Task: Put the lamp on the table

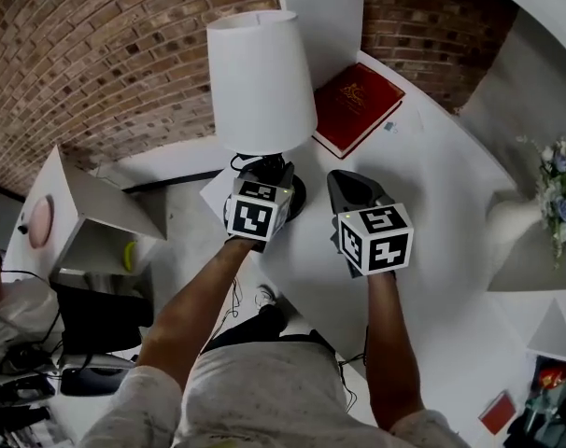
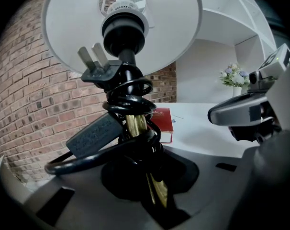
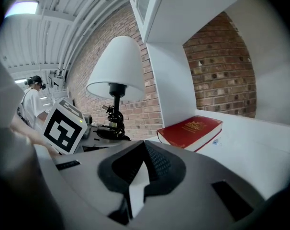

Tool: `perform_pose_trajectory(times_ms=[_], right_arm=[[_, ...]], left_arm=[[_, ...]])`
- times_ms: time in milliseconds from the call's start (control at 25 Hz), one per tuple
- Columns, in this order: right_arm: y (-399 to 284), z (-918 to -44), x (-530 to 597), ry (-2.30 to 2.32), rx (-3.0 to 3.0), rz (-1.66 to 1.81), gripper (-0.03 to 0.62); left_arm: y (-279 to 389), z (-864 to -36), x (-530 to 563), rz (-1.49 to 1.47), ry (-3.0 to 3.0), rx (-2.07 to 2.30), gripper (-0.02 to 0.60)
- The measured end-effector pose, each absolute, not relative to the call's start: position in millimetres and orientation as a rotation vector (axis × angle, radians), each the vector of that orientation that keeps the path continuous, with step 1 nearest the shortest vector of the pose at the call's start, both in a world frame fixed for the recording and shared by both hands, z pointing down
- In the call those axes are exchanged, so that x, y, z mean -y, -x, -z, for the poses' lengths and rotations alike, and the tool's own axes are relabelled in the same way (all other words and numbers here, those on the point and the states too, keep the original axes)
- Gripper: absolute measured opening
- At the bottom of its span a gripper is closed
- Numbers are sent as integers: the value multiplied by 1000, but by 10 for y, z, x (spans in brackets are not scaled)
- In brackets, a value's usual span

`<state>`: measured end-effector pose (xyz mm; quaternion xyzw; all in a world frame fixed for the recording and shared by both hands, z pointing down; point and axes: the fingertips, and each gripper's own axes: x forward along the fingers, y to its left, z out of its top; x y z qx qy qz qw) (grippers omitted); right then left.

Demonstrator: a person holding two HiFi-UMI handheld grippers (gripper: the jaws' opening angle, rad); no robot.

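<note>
The lamp point(image 1: 261, 82) has a plain white tapered fabric shade, a black bulb socket, a thin brass-coloured stem point(image 2: 134, 123) and a round black base point(image 1: 295, 194). Its black power cord point(image 2: 130, 92) is wound in loose coils round the stem. The grey flat-pinned plug point(image 2: 99, 68) sticks out just under the shade. The lamp stands upright at the left edge of the white tabletop point(image 1: 432, 185), near its far left corner. No view shows whether the base rests on the surface.

The left gripper point(image 1: 269, 171) is clenched on the lamp's stem, low down among the cord coils. The right gripper point(image 1: 351, 187) is just beside it over the tabletop, with its jaw tips pressed together and nothing between them.

A red hardcover book with gold print point(image 1: 358, 105) lies flat at the far edge of the tabletop, behind the lamp.

A white ceramic vase point(image 1: 512, 222) stands by the right edge of the tabletop and holds a bunch of pale blue and white flowers point(image 1: 556, 189). Off the table to the left is a white open-sided box point(image 1: 87, 199). A small yellow-green object point(image 1: 129, 255) is inside it, too small to identify.
</note>
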<state>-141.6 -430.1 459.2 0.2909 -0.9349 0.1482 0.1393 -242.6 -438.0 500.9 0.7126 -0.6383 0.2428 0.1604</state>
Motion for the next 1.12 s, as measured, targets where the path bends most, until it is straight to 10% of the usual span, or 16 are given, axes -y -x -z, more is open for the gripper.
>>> perform_pose_trajectory(times_ms=[1120], right_arm=[[1035, -4867, 4547, -1340, 2481, -445, 3]], left_arm=[[2534, -5124, 5014, -640, -2377, 1686, 76]])
